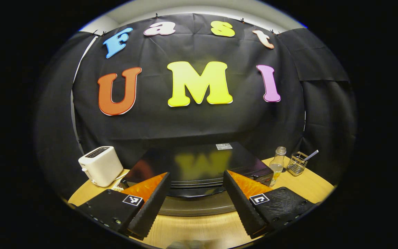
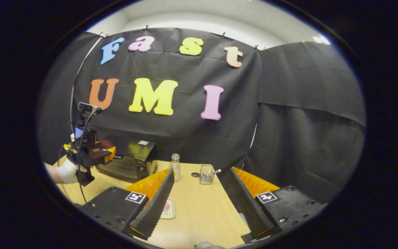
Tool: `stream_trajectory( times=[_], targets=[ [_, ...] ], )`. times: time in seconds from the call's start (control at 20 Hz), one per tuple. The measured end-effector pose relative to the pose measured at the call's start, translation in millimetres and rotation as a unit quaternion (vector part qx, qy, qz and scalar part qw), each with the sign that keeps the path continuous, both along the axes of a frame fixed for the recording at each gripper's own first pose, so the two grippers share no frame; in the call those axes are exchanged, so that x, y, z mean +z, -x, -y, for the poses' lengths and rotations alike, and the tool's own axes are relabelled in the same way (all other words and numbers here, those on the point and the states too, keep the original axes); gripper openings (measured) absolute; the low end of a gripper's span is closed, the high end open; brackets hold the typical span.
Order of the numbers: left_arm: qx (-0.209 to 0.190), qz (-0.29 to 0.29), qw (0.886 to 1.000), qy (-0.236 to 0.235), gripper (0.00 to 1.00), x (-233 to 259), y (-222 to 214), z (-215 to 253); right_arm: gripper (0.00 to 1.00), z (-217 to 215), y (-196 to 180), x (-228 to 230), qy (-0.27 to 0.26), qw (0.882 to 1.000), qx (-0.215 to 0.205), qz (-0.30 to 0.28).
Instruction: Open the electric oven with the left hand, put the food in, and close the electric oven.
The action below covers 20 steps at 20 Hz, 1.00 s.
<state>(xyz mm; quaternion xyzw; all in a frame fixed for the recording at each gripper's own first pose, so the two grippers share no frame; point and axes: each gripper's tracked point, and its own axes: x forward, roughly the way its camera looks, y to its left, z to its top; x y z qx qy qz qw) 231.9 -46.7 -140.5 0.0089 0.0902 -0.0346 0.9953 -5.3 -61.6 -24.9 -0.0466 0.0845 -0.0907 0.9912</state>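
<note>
The black electric oven (image 1: pixel 199 160) stands right before my left gripper (image 1: pixel 196 180), its door shut and its silver handle (image 1: pixel 195 204) showing low between the two spread fingers. This gripper is open and holds nothing. In the right gripper view the oven (image 2: pixel 131 157) sits at the left of the table, with a gloved hand (image 2: pixel 67 172) holding the left gripper (image 2: pixel 107 154) at its front. A pink piece of food on a small tray (image 2: pixel 168 208) lies on the table, half hidden behind one finger of my right gripper (image 2: pixel 199 171), which is open and empty.
A white toaster (image 1: pixel 100 165) stands left of the oven. Right of it are a small glass bottle (image 1: pixel 277 165) and a wire basket (image 1: pixel 297 162). In the right gripper view the bottle (image 2: pixel 175 166), the basket (image 2: pixel 206 174) and a dark cap (image 2: pixel 195 175) sit behind the fingers.
</note>
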Motion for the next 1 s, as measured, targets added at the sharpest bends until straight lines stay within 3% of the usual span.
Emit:
stream_trajectory(
  times=[0.15, 0.45, 1.0],
  targets=[
    [-0.002, -0.036, 0.999, 0.013, 0.96, -25.9, -8.2, 2.2, 1.00, -0.5, -2.8, -7.6, -0.014, 1.000, -0.003, -0.012],
    [0.014, -0.041, 0.999, 0.009, 0.97, -25.8, -17.6, -0.9, 1.00, -13.6, -8.4, -9.8, -0.012, 1.000, 0.011, -0.013],
    [-0.004, -0.056, 0.998, 0.008, 0.97, -40.8, 33.9, -1.1, 1.00, -25.4, 9.6, -13.4, -0.020, 0.999, 0.027, -0.014]
  ],
)
